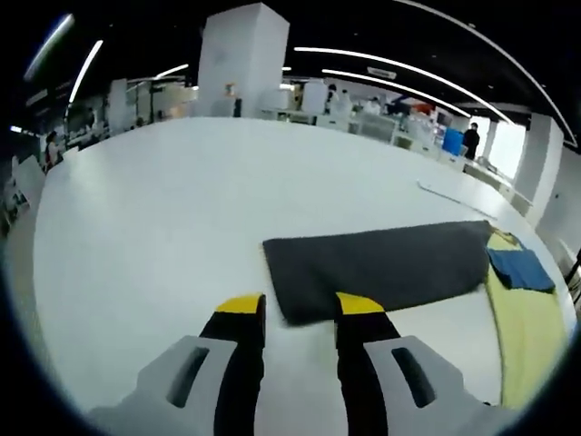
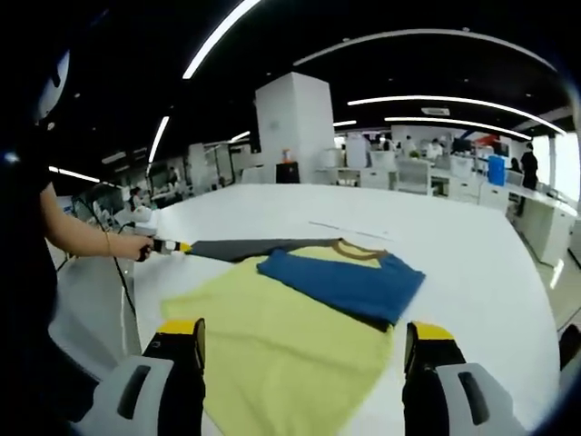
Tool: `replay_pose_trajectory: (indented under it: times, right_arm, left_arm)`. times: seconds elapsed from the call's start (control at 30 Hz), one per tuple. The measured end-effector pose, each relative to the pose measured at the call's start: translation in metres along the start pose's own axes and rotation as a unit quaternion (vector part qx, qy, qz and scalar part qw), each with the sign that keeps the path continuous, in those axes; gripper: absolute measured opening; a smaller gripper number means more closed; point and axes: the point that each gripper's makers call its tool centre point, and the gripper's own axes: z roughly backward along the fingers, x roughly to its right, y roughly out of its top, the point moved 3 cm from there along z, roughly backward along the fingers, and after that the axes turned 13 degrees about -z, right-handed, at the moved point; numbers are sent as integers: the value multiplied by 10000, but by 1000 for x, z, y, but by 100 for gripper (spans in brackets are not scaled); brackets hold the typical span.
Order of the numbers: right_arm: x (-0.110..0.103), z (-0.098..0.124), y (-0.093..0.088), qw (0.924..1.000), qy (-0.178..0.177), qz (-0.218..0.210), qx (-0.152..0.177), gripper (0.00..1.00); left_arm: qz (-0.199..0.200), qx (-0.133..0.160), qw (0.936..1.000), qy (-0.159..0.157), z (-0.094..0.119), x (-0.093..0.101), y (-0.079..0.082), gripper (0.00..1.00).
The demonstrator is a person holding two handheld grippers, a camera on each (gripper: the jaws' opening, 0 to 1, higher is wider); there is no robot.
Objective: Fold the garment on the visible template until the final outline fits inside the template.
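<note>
The left gripper (image 1: 300, 307) is open and holds nothing; the shirt's (image 2: 300, 336) dark sleeve (image 1: 381, 268) lies right at its tips, stretching away to the right. The right gripper (image 2: 304, 334) is wide open and empty, over the yellow body, with the folded blue sleeve (image 2: 349, 283) just ahead.

One garment (image 2: 300, 336), one white table (image 1: 163, 218), two claws (image 1: 300, 309), one person's hand (image 2: 141, 247)

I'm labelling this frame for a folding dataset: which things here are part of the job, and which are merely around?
Part of the job:
- garment, yellow-green body with grey sleeve and blue sleeve
- left gripper
- right gripper
- white table

Merely around:
- white pillar
- desks behind
- person standing far off
</note>
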Motion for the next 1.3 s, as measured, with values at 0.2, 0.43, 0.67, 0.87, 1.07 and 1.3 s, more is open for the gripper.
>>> replay_pose_trajectory:
  times: [0.2,0.43,0.67,0.87,1.07,1.3]
  right_arm:
    - [-4,-2,-1,10000,16,18,-28,89]
    - [-5,-2,-3,9999,-34,109,-90,89]
    - [2,-1,-7,9996,-100,186,-162,89]
    - [2,0,-8,9997,-72,163,-185,91]
    - [3,2,-9,9997,-99,157,-177,90]
    - [0,2,-8,9998,-61,134,-124,91]
  left_arm:
    - [-152,-157,9998,-34,-3,5,-5,14]
    - [119,-236,9994,220,-4,1,-5,10]
    - [300,-397,9982,331,-7,-3,-4,6]
    - [1030,-293,9941,147,-7,-5,-5,1]
    - [1072,-187,9939,171,-1,-10,-1,1]
    - [1292,92,9916,71,1,-4,16,0]
